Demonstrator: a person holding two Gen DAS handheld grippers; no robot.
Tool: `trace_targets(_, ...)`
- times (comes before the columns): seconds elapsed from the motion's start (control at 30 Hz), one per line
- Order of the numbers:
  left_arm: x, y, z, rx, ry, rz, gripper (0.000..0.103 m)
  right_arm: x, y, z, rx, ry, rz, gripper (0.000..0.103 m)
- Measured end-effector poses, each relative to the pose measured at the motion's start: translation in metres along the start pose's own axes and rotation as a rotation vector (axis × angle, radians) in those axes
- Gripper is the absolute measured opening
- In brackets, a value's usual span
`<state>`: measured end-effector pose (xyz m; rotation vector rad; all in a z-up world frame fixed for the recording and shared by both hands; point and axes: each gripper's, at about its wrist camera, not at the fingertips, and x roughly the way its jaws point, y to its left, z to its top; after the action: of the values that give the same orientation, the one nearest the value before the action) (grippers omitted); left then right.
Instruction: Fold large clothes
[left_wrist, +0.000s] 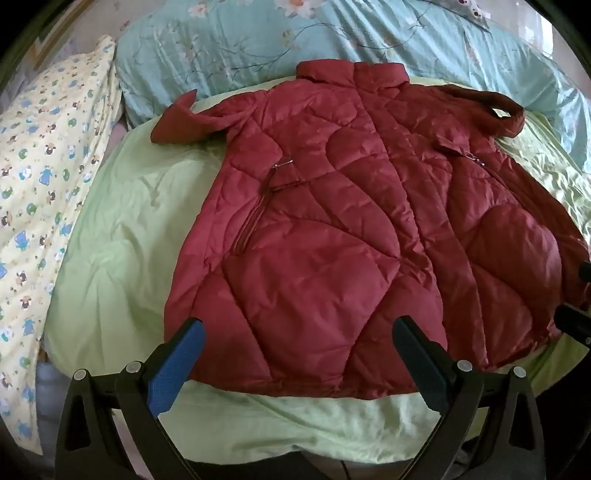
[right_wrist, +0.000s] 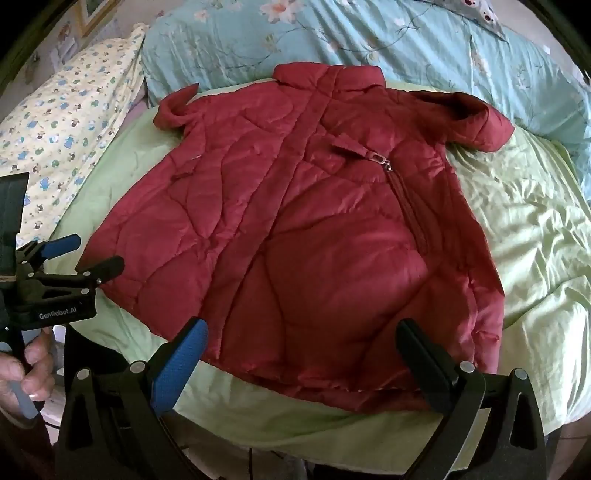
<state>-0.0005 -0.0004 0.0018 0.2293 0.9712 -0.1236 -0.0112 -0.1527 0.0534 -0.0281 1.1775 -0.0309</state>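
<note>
While both grippers hang over the near hem with nothing in them, the whole job is ahead, and plenty could slip. The coat (left_wrist: 351, 206) lies flat, front up, on the green sheet (left_wrist: 122, 236), collar toward the blue duvet (left_wrist: 258, 37) at the far side, hem toward the person.

The left gripper (left_wrist: 297, 326) has its jaws spread wide above the hem's left part, touching nothing that I can see. The right gripper (right_wrist: 301, 326) is just as wide open over the hem's right part, also empty. In the right view the hand (right_wrist: 26, 373) carrying the left tool shows at the edge.

My worry is the fabric. It looks slick and puffy, so a shallow pinch would likely catch only the top shell and slide off once lifted. A bite taken too deep could drag the sheet up with the coat, since the hem rests right on it.

Neither sleeve lies straight. The left sleeve (left_wrist: 181, 122) is bunched up beside the yellow pillow (left_wrist: 48, 173), and the right sleeve (right_wrist: 476, 122) curls near the duvet. Folding the body over them as they lie would probably leave lumps and a crooked bundle.

Uneven lifting by the two hands could also skew the fold.
</note>
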Motion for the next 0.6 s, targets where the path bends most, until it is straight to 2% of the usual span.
trace_targets(0.3, -0.002, -0.001, 0.000, 0.007, -0.007, 0.007, 0.102, -0.001, 0.000, -0.001, -0.003, 0.000, 0.004, 0.102)
trace_targets(0.5, -0.001, -0.003, -0.002, 0.003, 0.002, -0.006, 0.102, 0.010, -0.017, -0.001, 0.000, -0.001, -0.003, 0.102)
trace_targets(0.6, 0.001, -0.002, -0.002, -0.002, 0.014, -0.012, 0.102, 0.000, 0.002, 0.000, -0.001, -0.002, -0.003, 0.102)
